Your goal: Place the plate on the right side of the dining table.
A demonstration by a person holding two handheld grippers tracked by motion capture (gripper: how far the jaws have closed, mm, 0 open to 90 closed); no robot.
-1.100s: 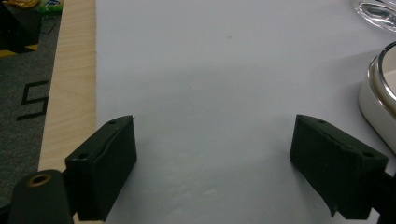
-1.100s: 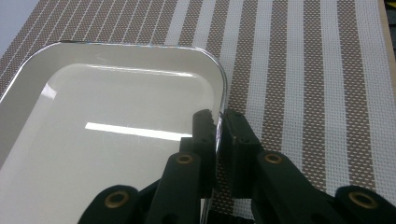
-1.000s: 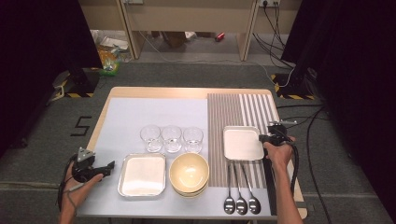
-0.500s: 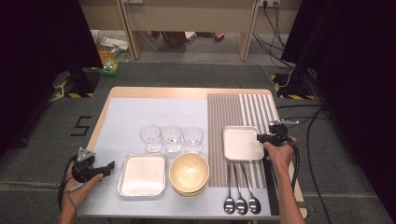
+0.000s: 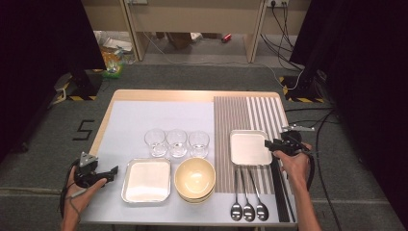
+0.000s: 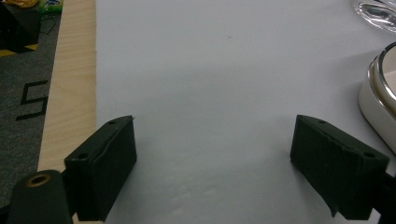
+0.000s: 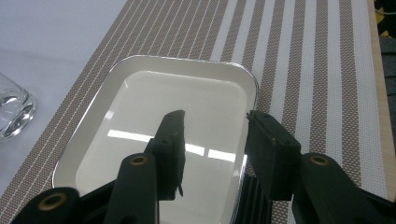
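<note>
One white tray [image 5: 249, 147] lengthwise toward the table's far edge, right gripper [image 7: 212, 140] fingers just parting, released.

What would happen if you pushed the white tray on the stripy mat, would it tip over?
Probably not. The white tray lies flat and low on the striped mat, so it would likely slide rather than tip. Its glossy surface looks slippery, and its thin rim may be hard to pinch. The right gripper hangs open over its edge.
</note>
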